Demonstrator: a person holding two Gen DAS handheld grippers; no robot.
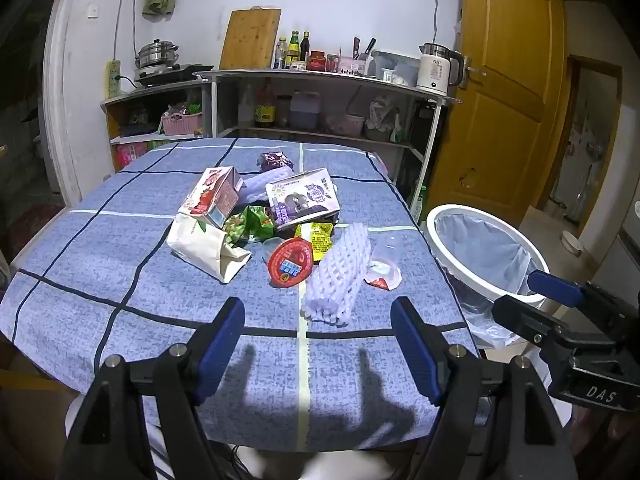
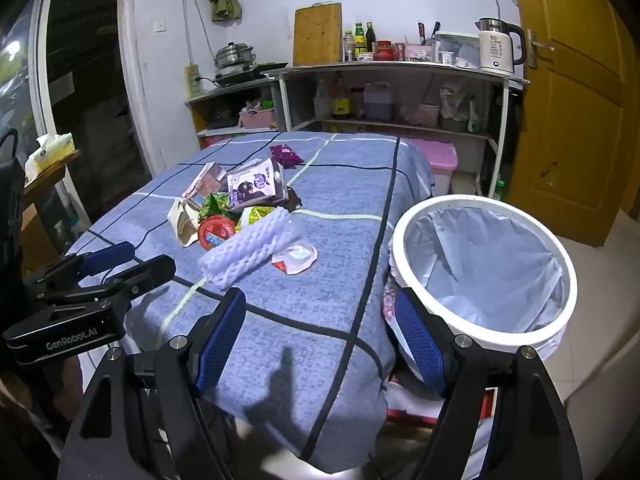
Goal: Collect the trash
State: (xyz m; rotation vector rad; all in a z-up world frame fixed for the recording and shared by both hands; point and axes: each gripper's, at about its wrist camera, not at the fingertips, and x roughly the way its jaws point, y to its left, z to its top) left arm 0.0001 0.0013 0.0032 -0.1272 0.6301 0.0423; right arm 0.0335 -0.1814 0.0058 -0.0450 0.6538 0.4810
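Nearest trash: foam net, just ahead of left gripper, long way pointing away.
Left gripper: wide open, empty.
Right gripper: open, empty, nearer bin.

Bare cloth lies between the left tool and the foam net, the nearest piece of the trash heap at the worktop's middle. The worktop's left and far parts are open. The lined bin stands just beside the right edge, its mouth unobstructed; the right tool hangs over that edge, jaws spread.
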